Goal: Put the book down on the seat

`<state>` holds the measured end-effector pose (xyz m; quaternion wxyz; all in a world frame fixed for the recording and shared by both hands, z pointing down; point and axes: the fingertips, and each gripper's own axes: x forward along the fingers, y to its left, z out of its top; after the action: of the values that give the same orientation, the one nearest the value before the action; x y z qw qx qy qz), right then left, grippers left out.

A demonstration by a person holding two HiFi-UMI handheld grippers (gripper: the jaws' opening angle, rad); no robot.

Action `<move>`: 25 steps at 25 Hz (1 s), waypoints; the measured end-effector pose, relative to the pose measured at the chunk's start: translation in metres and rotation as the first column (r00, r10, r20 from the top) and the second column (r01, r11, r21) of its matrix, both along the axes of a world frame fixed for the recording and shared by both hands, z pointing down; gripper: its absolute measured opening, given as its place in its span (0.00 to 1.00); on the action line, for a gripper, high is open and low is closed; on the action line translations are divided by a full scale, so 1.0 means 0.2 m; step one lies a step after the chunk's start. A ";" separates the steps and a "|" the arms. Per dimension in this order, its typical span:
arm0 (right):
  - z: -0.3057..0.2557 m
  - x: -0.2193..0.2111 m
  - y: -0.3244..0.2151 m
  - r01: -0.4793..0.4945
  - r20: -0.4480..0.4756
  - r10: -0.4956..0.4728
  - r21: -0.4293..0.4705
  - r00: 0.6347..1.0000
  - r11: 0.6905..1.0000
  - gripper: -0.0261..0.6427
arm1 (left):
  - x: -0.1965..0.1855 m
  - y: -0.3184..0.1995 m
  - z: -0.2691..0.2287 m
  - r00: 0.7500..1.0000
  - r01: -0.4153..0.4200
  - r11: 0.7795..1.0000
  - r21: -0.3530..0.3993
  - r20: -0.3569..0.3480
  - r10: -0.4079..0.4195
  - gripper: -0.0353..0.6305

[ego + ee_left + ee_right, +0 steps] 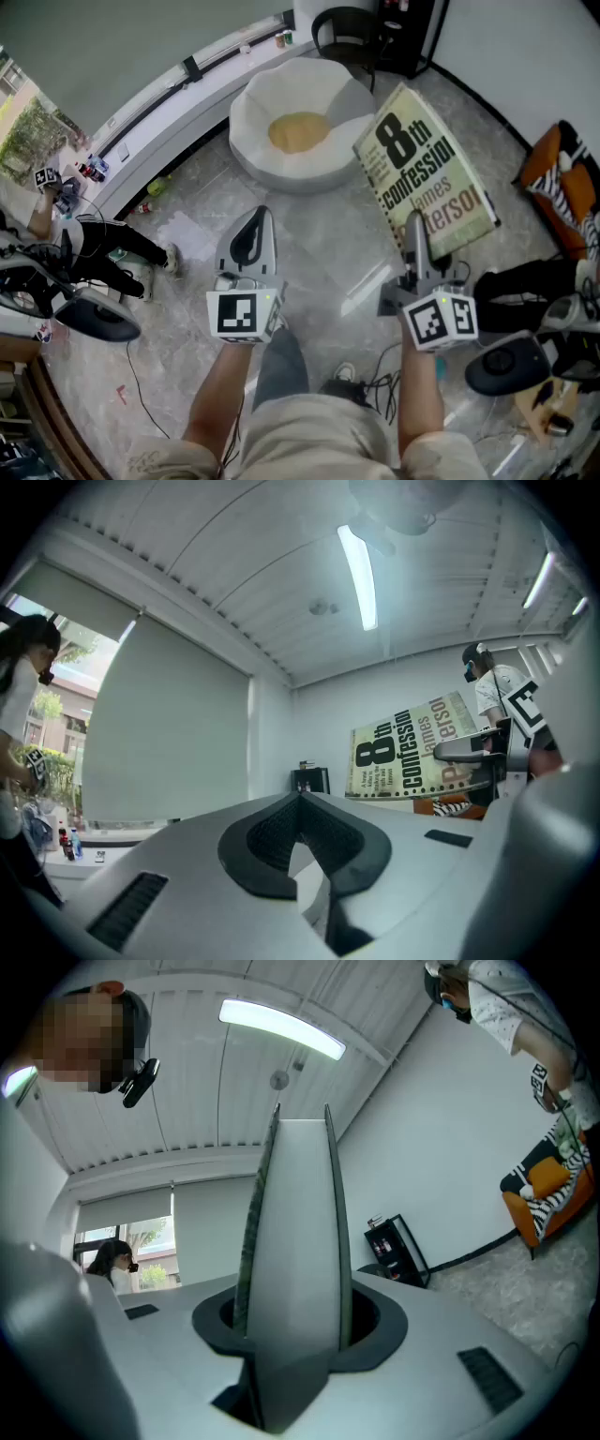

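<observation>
The book (427,173), a thick volume with "8th confession" across its cover, is up in the air, off to the right of the white beanbag seat (272,164) and above the marbled floor (319,253). My right tongs (413,234) are clamped on its lower edge, so it stands up out of them with the cover tilted toward me. My left tongs (255,225) are closed tip to tip on nothing, level and well apart from the book.

I judge it stiff but fairly heavy for a one-edge grip. All its weight levers over the pads, and the cover looks glossy enough to slide. A safer hold would be deeper in and near the spine, or with the second pair steadying the far edge. The soft seat should forgive a clumsy landing. I take the beanbag with the yellow cushion (298,131) to be the target.

The head view alone shows the seat and how far the book stands from it. The right gripper view shows the book edge-on, its pale page block filling the gap between the jaws, so the grip is real. The left gripper view gives the cover from the side, and a person in a headset (495,691) beyond it.
</observation>
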<state>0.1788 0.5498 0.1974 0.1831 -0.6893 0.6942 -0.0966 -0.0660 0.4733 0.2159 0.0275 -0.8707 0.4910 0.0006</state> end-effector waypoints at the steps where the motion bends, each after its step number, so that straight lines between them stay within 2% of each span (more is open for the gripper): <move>1: -0.06 -0.03 0.05 -0.002 -0.011 0.002 0.004 1.000 1.000 0.28 | -0.02 0.04 -0.05 1.000 0.002 1.000 0.001 0.005 -0.002 0.06; 3: -0.14 -0.07 0.19 -0.002 -0.028 0.002 0.013 1.000 1.000 0.28 | -0.02 0.16 -0.14 1.000 0.002 1.000 0.008 0.011 -0.002 0.06; 8: -0.17 -0.01 0.76 0.011 -0.033 -0.010 0.055 0.999 0.998 0.28 | 0.12 0.74 -0.23 1.000 -0.008 0.997 0.075 0.006 0.007 0.06; 11: -0.17 -0.10 0.93 0.024 -0.053 -0.020 0.072 0.998 0.997 0.28 | 0.07 0.95 -0.25 1.000 -0.007 0.996 0.092 0.023 0.005 0.06; 16: -0.23 -0.29 0.99 0.053 -0.101 -0.046 0.066 0.994 0.996 0.28 | -0.06 1.06 -0.32 1.000 -0.007 0.994 0.109 0.001 0.007 0.06; 25: -0.25 -0.63 1.02 0.068 -0.086 -0.063 0.066 0.994 0.995 0.28 | -0.37 1.14 -0.32 1.000 -0.015 0.994 0.104 -0.024 0.017 0.06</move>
<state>0.0530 0.7537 0.1471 0.1742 -0.6629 0.7264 -0.0499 -0.1408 0.7012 0.1513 0.0666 -0.8719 0.4837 0.0371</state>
